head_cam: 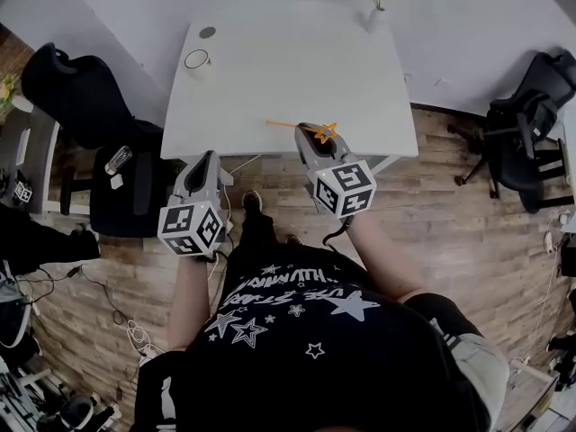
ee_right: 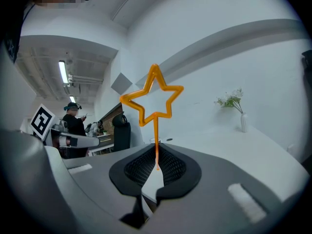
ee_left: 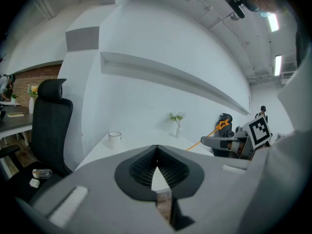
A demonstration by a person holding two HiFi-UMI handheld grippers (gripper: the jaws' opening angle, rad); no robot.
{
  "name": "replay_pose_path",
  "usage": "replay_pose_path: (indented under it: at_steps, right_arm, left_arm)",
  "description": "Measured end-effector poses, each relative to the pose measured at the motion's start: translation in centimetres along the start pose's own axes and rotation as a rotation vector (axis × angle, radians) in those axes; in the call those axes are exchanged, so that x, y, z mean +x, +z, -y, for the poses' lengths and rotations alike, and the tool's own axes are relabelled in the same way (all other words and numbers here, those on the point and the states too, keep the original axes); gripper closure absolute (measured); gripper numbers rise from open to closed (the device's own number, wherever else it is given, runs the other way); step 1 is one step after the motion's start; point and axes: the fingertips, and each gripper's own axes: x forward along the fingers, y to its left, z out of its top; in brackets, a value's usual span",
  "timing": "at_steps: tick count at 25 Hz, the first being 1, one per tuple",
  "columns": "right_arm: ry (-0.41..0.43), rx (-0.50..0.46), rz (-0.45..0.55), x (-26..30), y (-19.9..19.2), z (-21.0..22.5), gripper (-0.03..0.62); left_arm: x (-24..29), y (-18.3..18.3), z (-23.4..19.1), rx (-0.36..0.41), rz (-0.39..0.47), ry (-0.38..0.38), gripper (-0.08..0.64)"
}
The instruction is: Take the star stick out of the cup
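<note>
Right under the camera is the person's black shirt [head_cam: 297,331] with its white stars, and out in front both claws are held up over the near edge of the white table [head_cam: 297,70]. The right claw [head_cam: 311,135] is the one to watch. Its jaws are pinched tight on the stem of the orange star stick [head_cam: 283,125], just below the star, so the star stands clear above the pads and the long tail pokes out to the left. That grip close to the head looks chosen to stop such a thin stick from swinging. The cup [head_cam: 197,60] sits well apart, back at the far left of the table, with nothing sticking out of it, so the stick is out and I'd call the job as good as done. The left claw [head_cam: 207,162] hangs alongside, jaws pressed together on nothing, seemingly just parked out of the way. A small vase [head_cam: 373,16] of flowers stands at the far edge, no part of this.
</note>
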Motion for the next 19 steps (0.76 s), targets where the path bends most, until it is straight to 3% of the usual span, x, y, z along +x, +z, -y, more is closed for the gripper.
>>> replay_pose_path:
  at_steps: [19]
  right_arm:
    - [0.034, -0.013, -0.042, -0.1, -1.7, -1.3, 0.561]
  left_arm:
    - [-0.8, -2.4, 0.4, 0.012, -0.051, -0.037, 0.557]
